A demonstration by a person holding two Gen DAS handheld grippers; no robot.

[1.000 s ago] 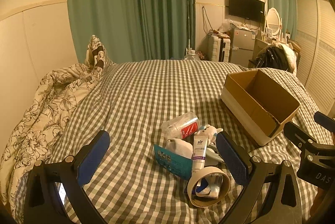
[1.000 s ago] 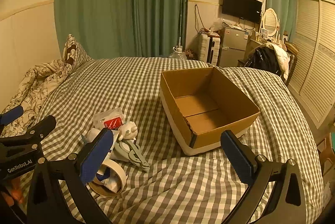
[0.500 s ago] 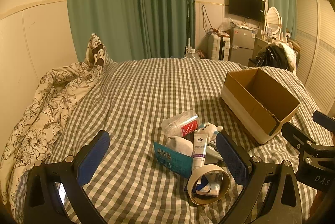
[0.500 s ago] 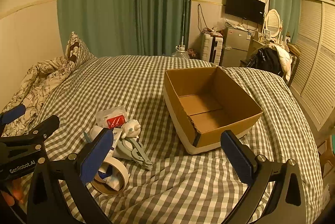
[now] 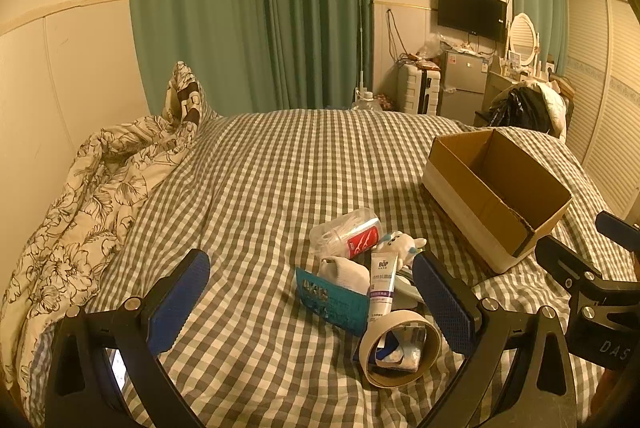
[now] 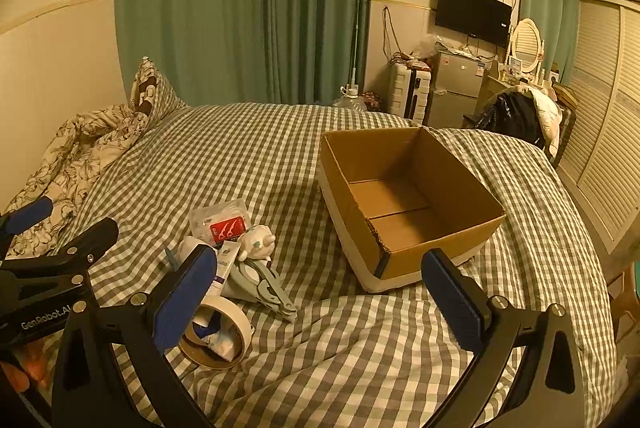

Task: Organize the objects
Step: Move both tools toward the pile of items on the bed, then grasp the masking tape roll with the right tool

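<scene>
— Status, both tools?

— Left tool [image 5: 310,298] gapes wide over the bed [image 5: 260,168], holding nothing. Right tool [image 6: 316,290] likewise spread and empty, hovering near the box [image 6: 404,196].

— Where are the items?

— Heaped together on the bed, left of the box: tape roll [image 5: 400,348] nearest, tube [image 5: 382,282] lying across a teal packet [image 5: 332,298], floss tub [image 5: 346,234] farthest, small plush [image 5: 402,242] beside it.

— Handling?

— All judged light. Tape is stiff; take it across the rim (something is tucked inside and may drop out). Tube is soft and may slip; grip mid-body. Tub is smooth plastic and could squirt free.

— Differences between views?

— Right view shows the box floor bare, plus grey-green clippers [image 6: 262,286] largely hidden in the left view. Left view shows the teal packet clearly.
</scene>
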